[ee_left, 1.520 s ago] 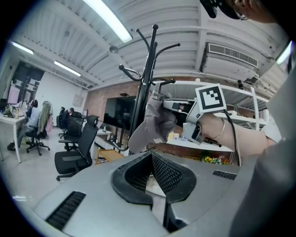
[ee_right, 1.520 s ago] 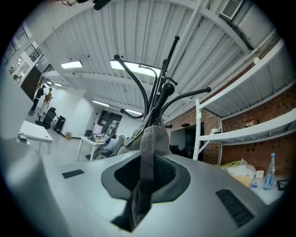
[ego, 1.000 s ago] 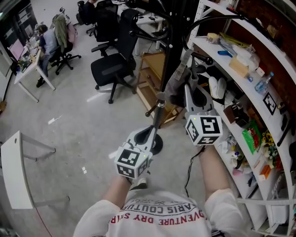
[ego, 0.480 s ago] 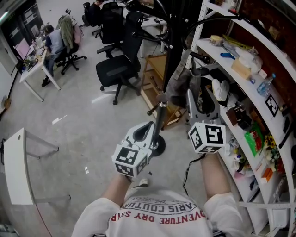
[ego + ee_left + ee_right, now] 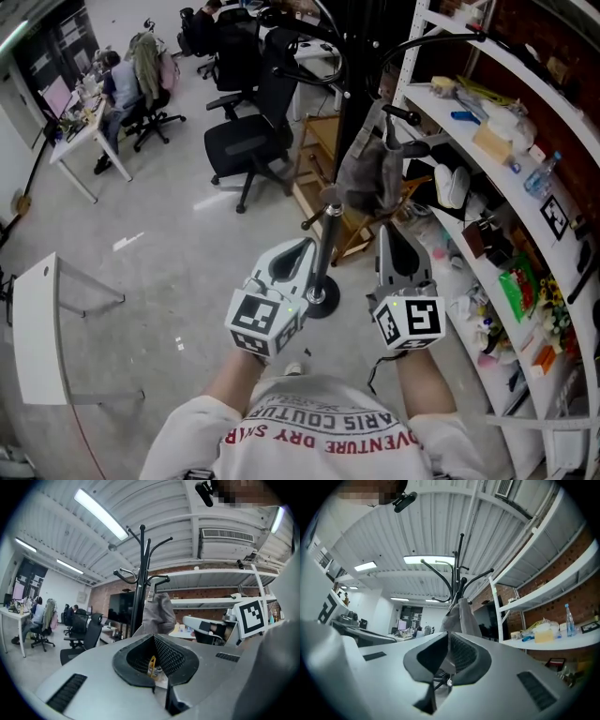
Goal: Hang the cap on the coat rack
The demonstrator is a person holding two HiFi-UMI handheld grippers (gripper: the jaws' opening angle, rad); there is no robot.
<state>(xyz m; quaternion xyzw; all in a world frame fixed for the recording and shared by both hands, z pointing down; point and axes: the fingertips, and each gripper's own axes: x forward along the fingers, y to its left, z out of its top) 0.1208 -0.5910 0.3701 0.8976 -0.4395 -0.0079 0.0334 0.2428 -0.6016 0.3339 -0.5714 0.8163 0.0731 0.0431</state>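
In the head view one black coat rack (image 5: 349, 89) stands close against the curved shelf edges of the shelving (image 5: 487, 202) on its right, while open concrete floor (image 5: 178, 253) spreads to its left as far as an office chair (image 5: 246, 150). One grey cap (image 5: 371, 173) hangs from a hook on the rack's right side. Two grippers point at the pole: the left gripper (image 5: 307, 247) just beside its lower part, the right gripper (image 5: 386, 231) below the cap and apart from it. In the left gripper view that gripper (image 5: 154, 660) has its jaws together on nothing, with the rack (image 5: 140, 581) and cap (image 5: 158, 613) ahead. In the right gripper view the right gripper (image 5: 447, 660) has just been closing, jaws met and empty, the cap (image 5: 460, 617) hanging beyond from the rack (image 5: 457, 571).
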